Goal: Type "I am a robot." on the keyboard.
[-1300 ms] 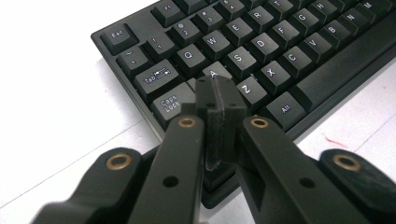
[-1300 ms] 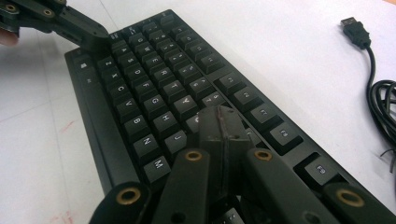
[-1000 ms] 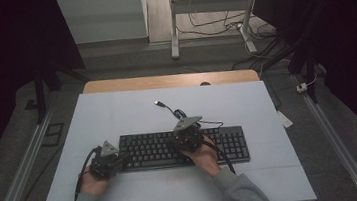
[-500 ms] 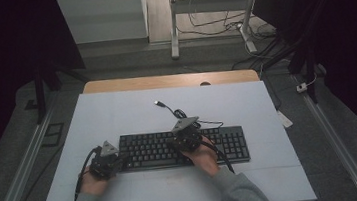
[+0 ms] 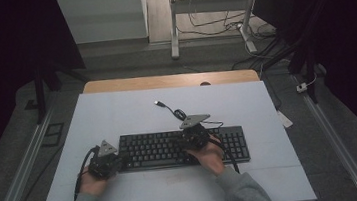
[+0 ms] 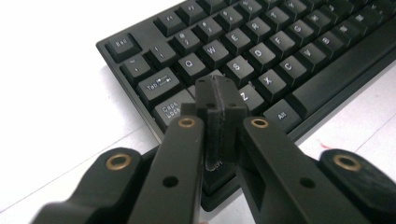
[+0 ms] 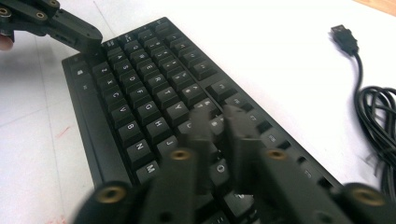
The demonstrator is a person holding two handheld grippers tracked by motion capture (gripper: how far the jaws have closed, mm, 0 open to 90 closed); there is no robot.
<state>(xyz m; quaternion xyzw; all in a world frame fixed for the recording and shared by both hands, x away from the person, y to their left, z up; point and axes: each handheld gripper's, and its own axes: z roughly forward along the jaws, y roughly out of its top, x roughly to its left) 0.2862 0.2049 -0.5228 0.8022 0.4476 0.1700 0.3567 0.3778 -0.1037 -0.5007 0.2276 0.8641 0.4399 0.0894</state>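
Note:
A black keyboard (image 5: 171,149) lies across the white table (image 5: 117,112), its cable running back to a loose USB plug (image 5: 158,103). My left gripper (image 5: 116,160) sits at the keyboard's left end. In the left gripper view it (image 6: 215,88) is shut, with its tips together over the keys (image 6: 280,42) near Caps Lock. My right gripper (image 5: 194,138) hovers over the right half of the keyboard. Its blurred jaws (image 7: 219,119) have just been opening; a narrow gap stands between them with nothing in it, just above the keys (image 7: 140,93).
The coiled black cable (image 7: 378,121) lies on the table behind the keyboard, with the USB plug (image 7: 344,36) beyond it. My left gripper (image 7: 88,39) shows at the keyboard's far corner in the right gripper view. A wooden strip (image 5: 169,80) edges the table's back.
My right hand has shifted slightly over the keyboard. The left hand and the keyboard have stayed where they were.

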